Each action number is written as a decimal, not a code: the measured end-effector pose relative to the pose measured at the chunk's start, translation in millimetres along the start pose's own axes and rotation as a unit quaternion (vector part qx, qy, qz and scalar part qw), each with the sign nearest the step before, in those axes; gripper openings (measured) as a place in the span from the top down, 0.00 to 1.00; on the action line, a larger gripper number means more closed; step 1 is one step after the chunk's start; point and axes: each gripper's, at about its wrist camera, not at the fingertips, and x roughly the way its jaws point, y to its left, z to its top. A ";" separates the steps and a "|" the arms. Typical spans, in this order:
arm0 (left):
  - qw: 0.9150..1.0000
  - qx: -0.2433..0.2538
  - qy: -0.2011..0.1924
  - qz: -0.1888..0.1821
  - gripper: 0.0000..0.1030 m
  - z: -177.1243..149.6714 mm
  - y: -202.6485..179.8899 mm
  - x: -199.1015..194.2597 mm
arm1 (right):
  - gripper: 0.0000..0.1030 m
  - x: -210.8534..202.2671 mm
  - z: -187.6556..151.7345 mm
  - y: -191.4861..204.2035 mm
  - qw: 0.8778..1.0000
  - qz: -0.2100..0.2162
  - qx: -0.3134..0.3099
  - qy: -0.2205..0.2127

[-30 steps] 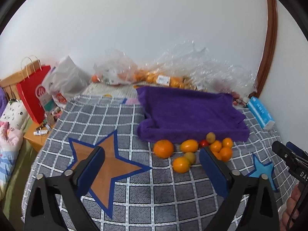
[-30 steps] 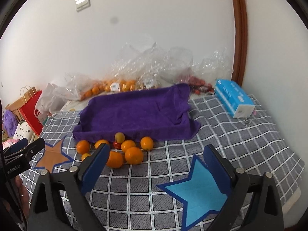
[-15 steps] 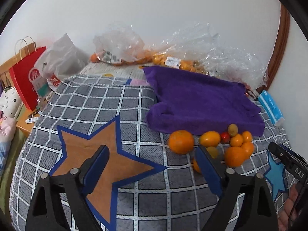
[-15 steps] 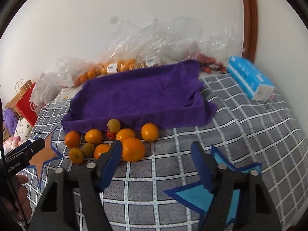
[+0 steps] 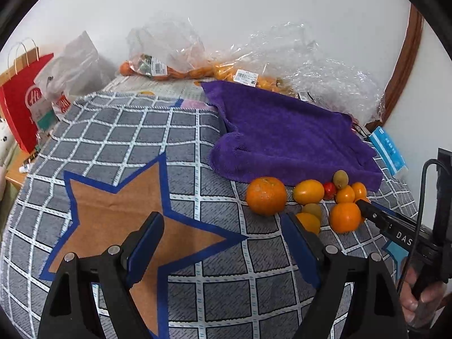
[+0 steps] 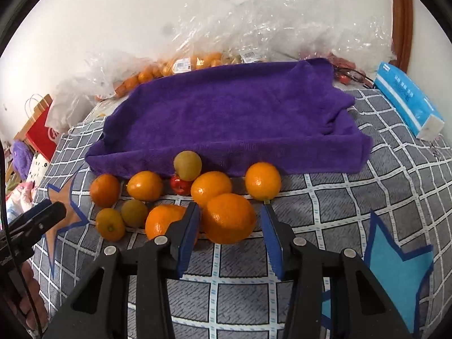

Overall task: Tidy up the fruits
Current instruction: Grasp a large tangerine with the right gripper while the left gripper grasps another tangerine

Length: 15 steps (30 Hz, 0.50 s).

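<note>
An orange (image 6: 228,218) sits between the right gripper's (image 6: 230,227) closing jaws, pads not yet pressing it. The left gripper (image 5: 223,240) hangs open, closing slightly, over the orange star (image 5: 118,212), fruits just right.

Both wrist cameras look steeply down along their fingers. The left faces the orange star (image 5: 118,212); the right sits close over the fruit pile (image 6: 180,195). Both show the purple towel (image 5: 285,138).

Seven oranges (image 6: 228,218), two kiwis (image 6: 187,165), one tomato (image 6: 180,186)
</note>
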 end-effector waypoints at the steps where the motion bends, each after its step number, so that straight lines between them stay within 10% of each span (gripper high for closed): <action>1: 1.000 -0.003 0.004 -0.006 0.19 -0.5 0.3 1.6 | 0.56 1.9 0.8 -2.2 1.000 0.004 0.005 0.002; 15: 1.000 0.004 0.003 -0.016 0.19 13.4 -23.8 7.4 | 0.62 -18.7 -6.8 -28.9 1.000 0.001 0.002 -0.007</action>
